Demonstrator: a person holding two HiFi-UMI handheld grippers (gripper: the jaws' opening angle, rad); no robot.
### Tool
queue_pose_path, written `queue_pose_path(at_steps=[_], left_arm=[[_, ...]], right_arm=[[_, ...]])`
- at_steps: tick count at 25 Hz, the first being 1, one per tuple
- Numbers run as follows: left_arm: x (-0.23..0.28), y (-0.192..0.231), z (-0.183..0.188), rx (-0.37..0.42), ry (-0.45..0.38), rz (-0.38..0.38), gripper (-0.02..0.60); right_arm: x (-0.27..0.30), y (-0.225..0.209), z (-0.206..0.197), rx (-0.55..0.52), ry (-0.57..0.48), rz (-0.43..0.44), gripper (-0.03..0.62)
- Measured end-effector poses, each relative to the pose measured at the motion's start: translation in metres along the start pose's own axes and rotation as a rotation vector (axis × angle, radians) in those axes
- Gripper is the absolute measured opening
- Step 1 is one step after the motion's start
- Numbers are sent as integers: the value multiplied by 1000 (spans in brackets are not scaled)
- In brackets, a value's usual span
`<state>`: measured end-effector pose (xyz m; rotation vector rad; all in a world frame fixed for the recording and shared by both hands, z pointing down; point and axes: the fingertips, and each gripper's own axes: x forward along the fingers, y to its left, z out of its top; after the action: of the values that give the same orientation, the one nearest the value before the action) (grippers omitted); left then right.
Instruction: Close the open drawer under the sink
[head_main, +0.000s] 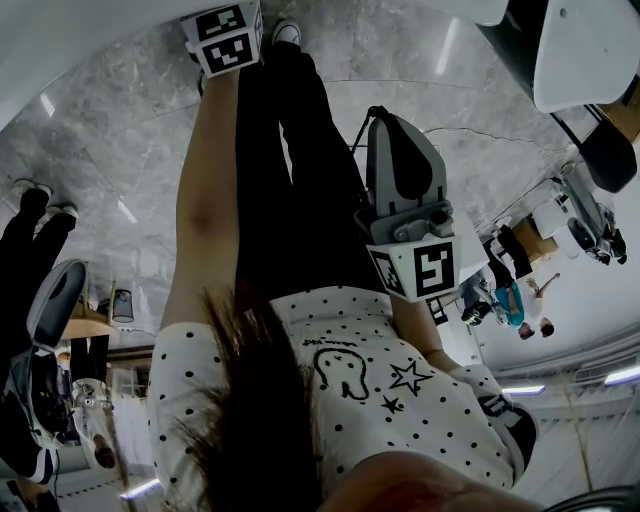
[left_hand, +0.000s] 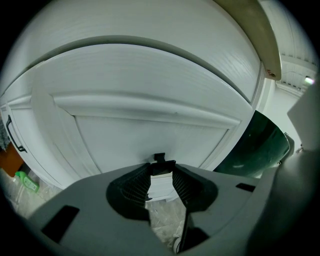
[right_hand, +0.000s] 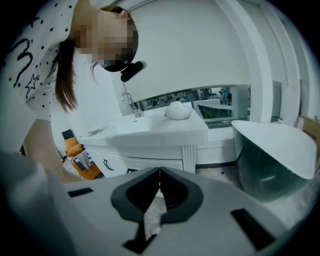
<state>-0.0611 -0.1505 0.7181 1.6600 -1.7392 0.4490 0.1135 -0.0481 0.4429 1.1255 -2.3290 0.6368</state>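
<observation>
A white panelled drawer front (left_hand: 150, 135) fills the left gripper view. Its small black handle (left_hand: 161, 162) lies between the tips of my left gripper (left_hand: 162, 170) and spans the gap from pad to pad, so the jaws are closed on it. In the head view only that gripper's marker cube (head_main: 228, 35) shows, at the top edge beyond my arm. My right gripper (right_hand: 159, 172) is held apart in the air, shut and holding nothing. It looks across at the white sink cabinet (right_hand: 165, 132) with its tap (right_hand: 131, 105).
A white bathtub (right_hand: 272, 155) with a dark side stands to the right of the sink cabinet. An orange thing (right_hand: 80, 160) sits on the floor at its left. The floor is grey marble (head_main: 110, 150). My own legs (head_main: 290, 170) fill the middle of the head view.
</observation>
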Motion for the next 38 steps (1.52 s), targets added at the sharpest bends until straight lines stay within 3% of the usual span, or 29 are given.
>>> queue_pose_path(at_steps=[8, 21, 38], left_arm=[[-2, 1, 4, 36, -7, 3, 135], [0, -1, 9, -8, -26, 12, 137], [-2, -2, 8, 9, -18, 19, 138]], right_arm=[[-2, 0, 1, -1, 4, 4, 14], [-3, 3, -2, 2, 5, 16, 14], [-10, 0, -4, 12, 0, 15, 14]])
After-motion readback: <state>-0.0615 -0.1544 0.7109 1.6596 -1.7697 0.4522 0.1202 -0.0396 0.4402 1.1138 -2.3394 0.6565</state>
